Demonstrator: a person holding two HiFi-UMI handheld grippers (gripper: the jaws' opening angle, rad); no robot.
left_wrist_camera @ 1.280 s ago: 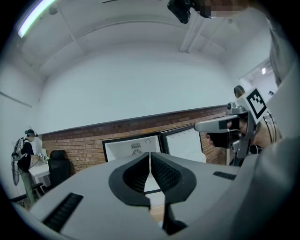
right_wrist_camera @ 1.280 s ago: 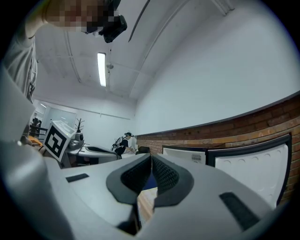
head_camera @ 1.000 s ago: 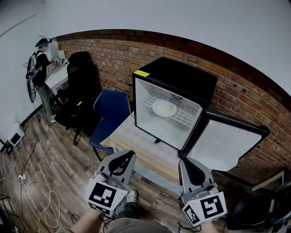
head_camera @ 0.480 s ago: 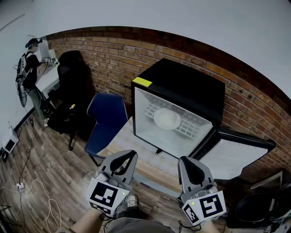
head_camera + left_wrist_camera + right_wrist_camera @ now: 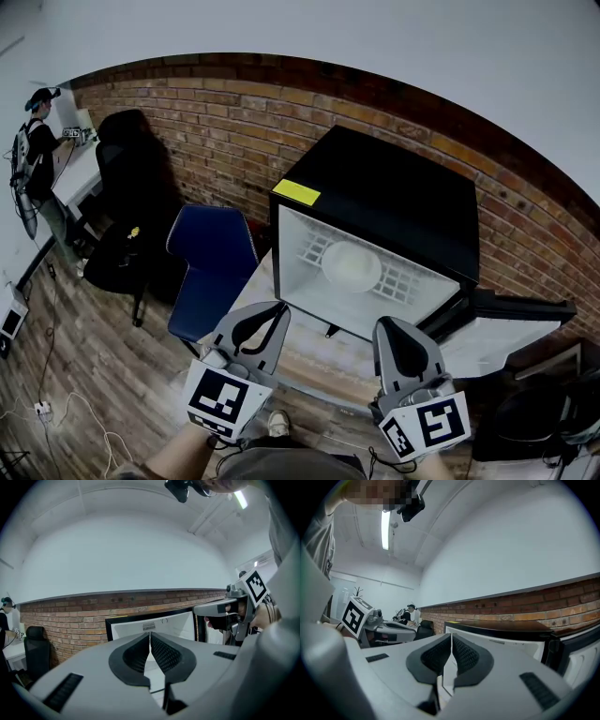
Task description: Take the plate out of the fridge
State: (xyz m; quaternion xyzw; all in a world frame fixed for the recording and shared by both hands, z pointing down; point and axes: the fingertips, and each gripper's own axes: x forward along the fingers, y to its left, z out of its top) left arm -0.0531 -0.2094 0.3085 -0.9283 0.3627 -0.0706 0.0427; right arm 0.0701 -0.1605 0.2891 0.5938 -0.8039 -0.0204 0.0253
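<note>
A black mini fridge [image 5: 394, 202] stands open on a wooden table [image 5: 314, 356], its door [image 5: 506, 323] swung out to the right. On the wire shelf inside lies a white plate [image 5: 352, 265]. My left gripper [image 5: 272, 314] hovers in front of the fridge, low and left of its opening, jaws shut with nothing between them. My right gripper [image 5: 396, 330] is beside it, below the fridge's lower right corner, also shut and empty. In the left gripper view the fridge [image 5: 154, 623] shows just past the closed jaws; in the right gripper view the fridge [image 5: 501, 637] is close ahead.
A blue chair [image 5: 211, 258] stands left of the table, a black office chair [image 5: 122, 202] behind it. A brick wall [image 5: 216, 122] runs behind the fridge. A person [image 5: 33, 159] stands at a desk far left. Cables lie on the wooden floor [image 5: 56, 375].
The view has drawn closer to the fridge, which now looks larger and more central. Both grippers stay shut and have edged forward toward the opening.
</note>
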